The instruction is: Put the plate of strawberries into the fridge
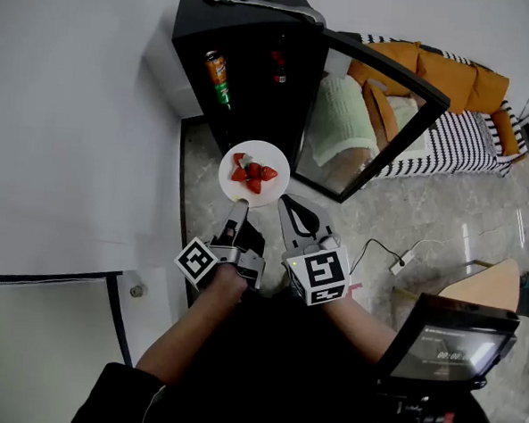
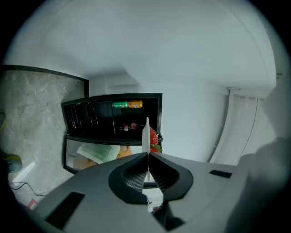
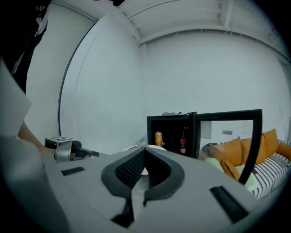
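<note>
— Two grippers, nearest first: what has each got?

— Left gripper [image 1: 240,205] is clamped on the near rim of the white plate [image 1: 268,153]. Its own view shows the plate [image 2: 146,132] edge-on as a thin white sliver pinched between the jaws. The right gripper [image 1: 284,199] has its jaws pressed together with nothing between them. Its tip sits just beside the plate's lower right rim, and I cannot tell whether it touches.

— And the fruit?

— A small heap of red strawberries [image 1: 252,173] lies in the middle of the plate. The left gripper view shows the strawberries [image 2: 153,138] just right of the rim.

— Where is the plate relative to the fridge?

— Held in the air just in front of the black mini fridge [image 1: 231,25], over the marble floor, resting on no shelf. The glass door [image 1: 398,150] is swung wide open to the right.

— Anything inside?

— An orange and green can [image 1: 218,78] on the left and a dark bottle with a red label [image 1: 278,66] further right. Beyond the door stands a striped sofa with orange cushions [image 1: 451,83].
</note>
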Available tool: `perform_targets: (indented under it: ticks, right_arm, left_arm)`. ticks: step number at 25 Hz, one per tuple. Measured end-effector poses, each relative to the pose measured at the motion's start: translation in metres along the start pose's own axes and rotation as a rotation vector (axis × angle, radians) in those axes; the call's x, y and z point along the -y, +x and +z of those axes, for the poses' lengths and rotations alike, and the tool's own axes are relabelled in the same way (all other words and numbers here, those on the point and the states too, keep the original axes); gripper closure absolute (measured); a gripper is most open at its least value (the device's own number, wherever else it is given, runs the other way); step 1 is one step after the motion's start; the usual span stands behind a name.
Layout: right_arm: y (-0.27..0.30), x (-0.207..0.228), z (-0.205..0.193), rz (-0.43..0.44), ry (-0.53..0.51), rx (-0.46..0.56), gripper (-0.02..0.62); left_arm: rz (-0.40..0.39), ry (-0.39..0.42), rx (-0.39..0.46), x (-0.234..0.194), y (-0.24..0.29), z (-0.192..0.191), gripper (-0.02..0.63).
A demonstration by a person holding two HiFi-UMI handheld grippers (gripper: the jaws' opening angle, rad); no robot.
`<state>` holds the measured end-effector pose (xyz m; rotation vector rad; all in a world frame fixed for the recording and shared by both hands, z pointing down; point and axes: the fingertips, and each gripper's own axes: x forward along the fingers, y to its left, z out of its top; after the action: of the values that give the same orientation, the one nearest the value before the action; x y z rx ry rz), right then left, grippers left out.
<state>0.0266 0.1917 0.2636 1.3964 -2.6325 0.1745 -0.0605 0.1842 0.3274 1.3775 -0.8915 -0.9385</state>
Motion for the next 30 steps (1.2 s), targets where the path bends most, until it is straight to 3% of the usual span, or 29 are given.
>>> perform_targets:
  ticks: [5,14,22,30]
  right_arm:
    - [-0.003,0.003,-0.006,0.000,-0.012,0.029,0.591]
    - [-0.048,0.028,-0.023,0.059,-0.017,0.036,0.591]
    - [-0.045,0.034,-0.028,0.067,0.005,0.042,0.591]
    - [-0.016,0.047,-0.033,0.061,0.024,0.028,0.591]
  left_arm:
    - [-0.023,0.015,0.009,-0.003,0.000,-0.002,0.595]
    - [-0.026,0.008,0.066,-0.008,-0.011,-0.051,0.594]
    - [-0.034,0.036,0.060,-0.009,-0.005,-0.055,0.594]
    - [-0.024,0.050,0.058,-0.023,0.020,-0.028,0.594]
